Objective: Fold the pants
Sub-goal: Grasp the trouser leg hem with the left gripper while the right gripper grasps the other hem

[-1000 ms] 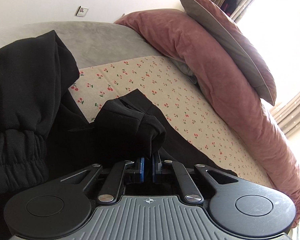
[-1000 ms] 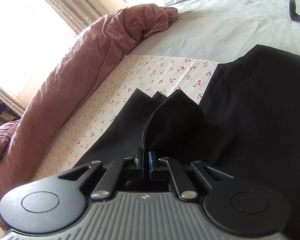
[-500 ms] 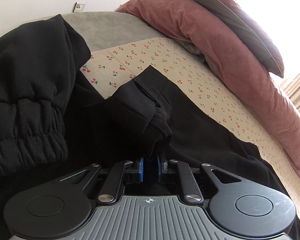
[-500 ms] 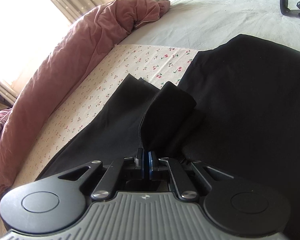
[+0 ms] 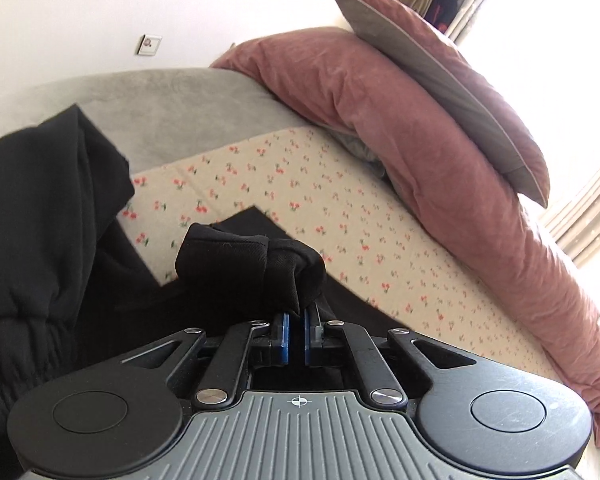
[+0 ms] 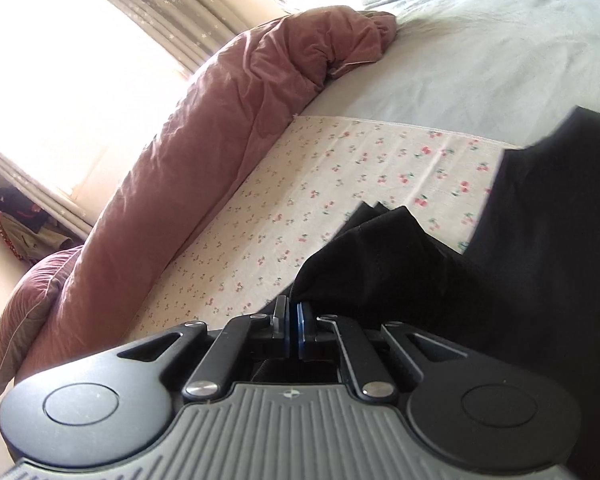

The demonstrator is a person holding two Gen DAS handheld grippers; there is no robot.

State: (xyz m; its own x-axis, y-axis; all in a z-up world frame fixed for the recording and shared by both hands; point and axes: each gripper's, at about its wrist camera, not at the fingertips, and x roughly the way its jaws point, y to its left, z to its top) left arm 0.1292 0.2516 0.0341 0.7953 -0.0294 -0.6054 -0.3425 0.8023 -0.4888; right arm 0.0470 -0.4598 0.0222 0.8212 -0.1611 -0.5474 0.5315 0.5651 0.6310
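Pink duvet (image 5: 440, 128) borders black pants (image 5: 252, 264), cherry-print sheet (image 5: 340, 216) between.

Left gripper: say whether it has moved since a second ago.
Yes. The left gripper, shut on the black pants, dipped toward the cherry-print sheet half a second ago, then came back: the wall plate sits about where it did.

Left tongs (image 5: 295, 317) pinched nearly closed, right tongs (image 6: 293, 312) clamped tight, both angled downward
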